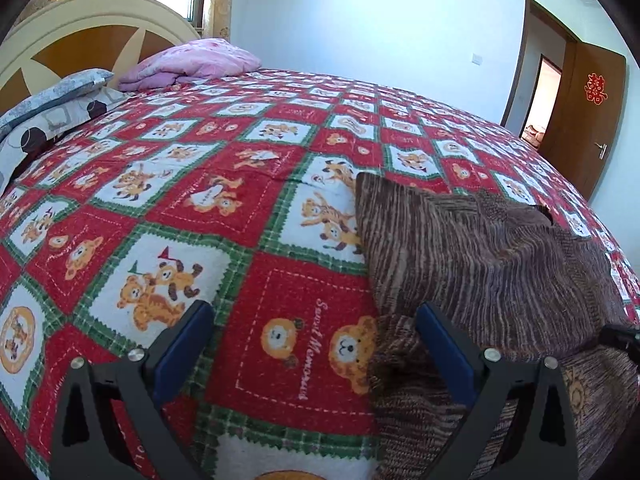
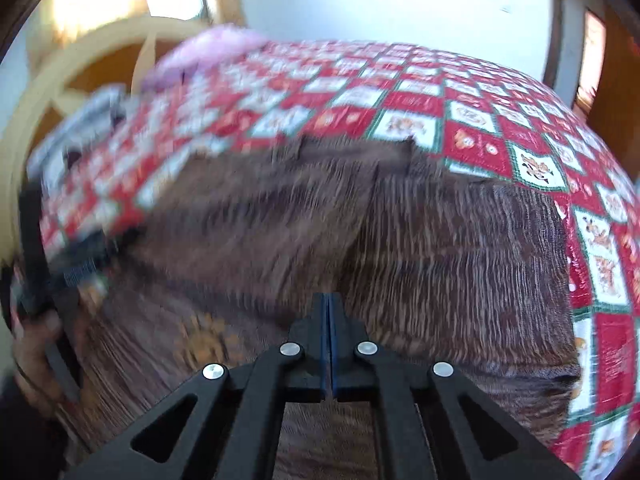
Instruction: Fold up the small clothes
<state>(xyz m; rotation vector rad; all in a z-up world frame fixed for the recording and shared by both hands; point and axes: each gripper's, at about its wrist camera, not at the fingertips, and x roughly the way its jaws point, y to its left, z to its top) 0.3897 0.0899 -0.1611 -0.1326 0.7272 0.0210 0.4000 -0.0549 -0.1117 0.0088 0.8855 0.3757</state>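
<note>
Lying on the red checked bedspread (image 1: 256, 208) is the brown striped garment (image 1: 472, 264), spreading to the right of the left gripper (image 1: 316, 320) and partly doubled over, with a raised fold running from a pointed corner near the middle of the bed toward the right edge of the left wrist view; the left gripper is hovering with its blue-padded fingers (image 1: 188, 340) spread wide and holding nothing, its right finger lying over the garment's near left edge and its left finger over bare bedspread; the right gripper (image 2: 330, 312) is sitting with its two fingers pressed together directly over the garment (image 2: 440, 248), and whether a thin layer of cloth is caught between them cannot be told, since the right wrist view is blurred by motion; the garment's long axis is appearing to run left to right across the front of both tools, though the folds are making this uncertain; the left gripper is the one nearer the free left edge, so the coming fold is judged to turn on that edge being carried rightward over the body of the cloth; a grey pillow (image 1: 52, 120) and a pink folded quilt (image 1: 192, 64) are resting by the headboard (image 1: 80, 20), well apart from the work.
</note>
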